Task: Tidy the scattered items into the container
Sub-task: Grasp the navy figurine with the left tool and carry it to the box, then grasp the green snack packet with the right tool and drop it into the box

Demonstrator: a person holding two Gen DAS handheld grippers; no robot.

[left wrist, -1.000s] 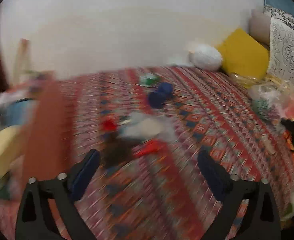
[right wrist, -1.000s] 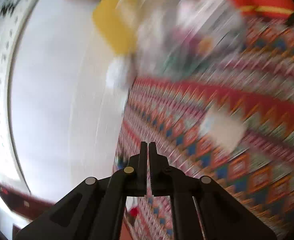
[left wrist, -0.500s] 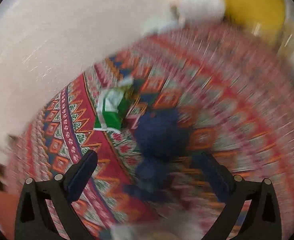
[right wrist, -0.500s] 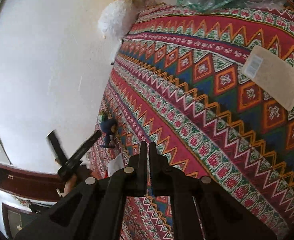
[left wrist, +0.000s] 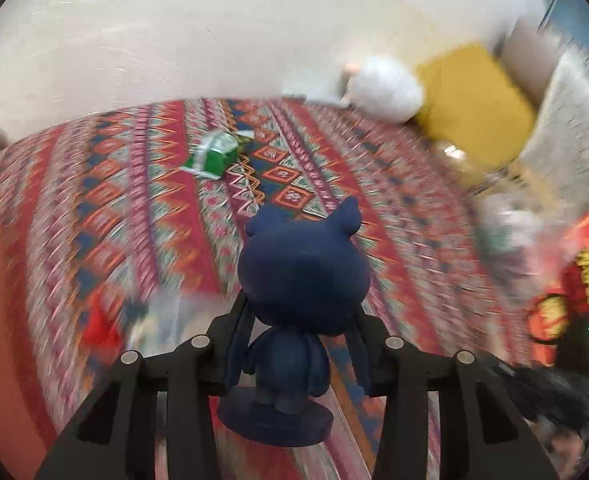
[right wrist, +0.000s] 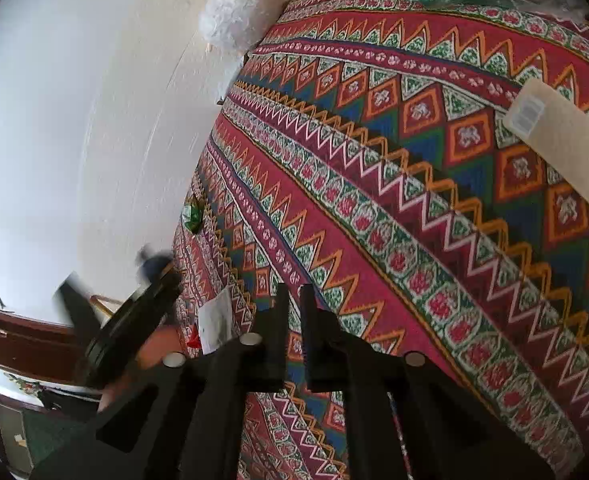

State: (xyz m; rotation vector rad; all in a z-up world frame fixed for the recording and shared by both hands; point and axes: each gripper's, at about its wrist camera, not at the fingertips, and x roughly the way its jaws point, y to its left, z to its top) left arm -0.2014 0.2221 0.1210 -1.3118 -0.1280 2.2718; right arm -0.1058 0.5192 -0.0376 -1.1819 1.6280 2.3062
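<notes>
Open patterned cloth (left wrist: 294, 168) is seen ahead of the held figurine (left wrist: 302, 280). A green packet (left wrist: 214, 154) lies further off near the wall. A red piece (left wrist: 100, 326) and blurred clutter crowd the lower left. The right is blocked by pillows (left wrist: 474, 104) and bags (left wrist: 510, 232).

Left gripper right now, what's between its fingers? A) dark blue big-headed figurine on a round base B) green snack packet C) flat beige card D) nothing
A: in the left wrist view the left gripper is closed on the body of the dark blue big-headed figurine on a round base, while the green snack packet lies apart on the patterned cloth.
</notes>
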